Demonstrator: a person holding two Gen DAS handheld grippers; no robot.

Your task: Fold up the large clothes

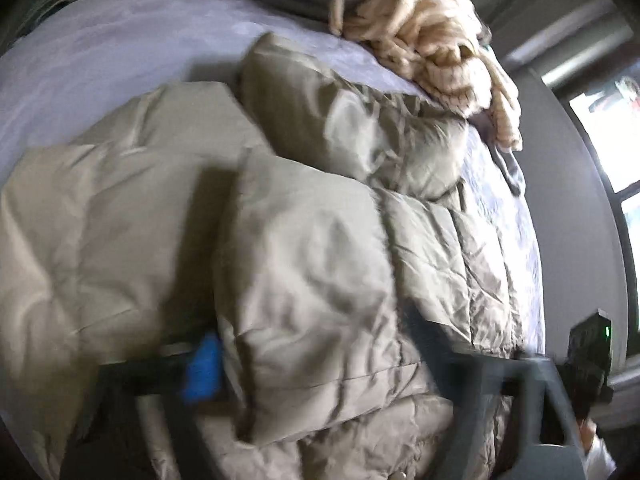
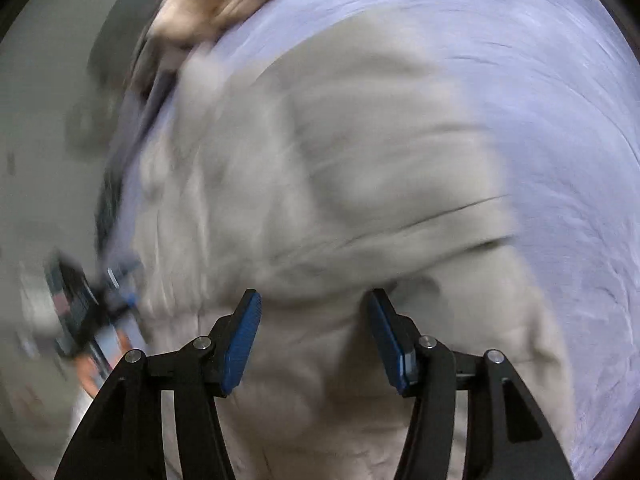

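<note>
We hold our right gripper [image 2: 312, 344] spread above the puffy olive-grey quilted coat [image 2: 320, 168] on the lavender bedsheet [image 2: 560, 120], our left gripper's [image 1: 320, 364] grip unclear.

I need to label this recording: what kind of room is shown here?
Probably a bedroom: a puffy khaki quilted jacket lies on a bed with a lavender sheet, a cream chunky knitted blanket is at its far edge, and a window is nearby.
</note>
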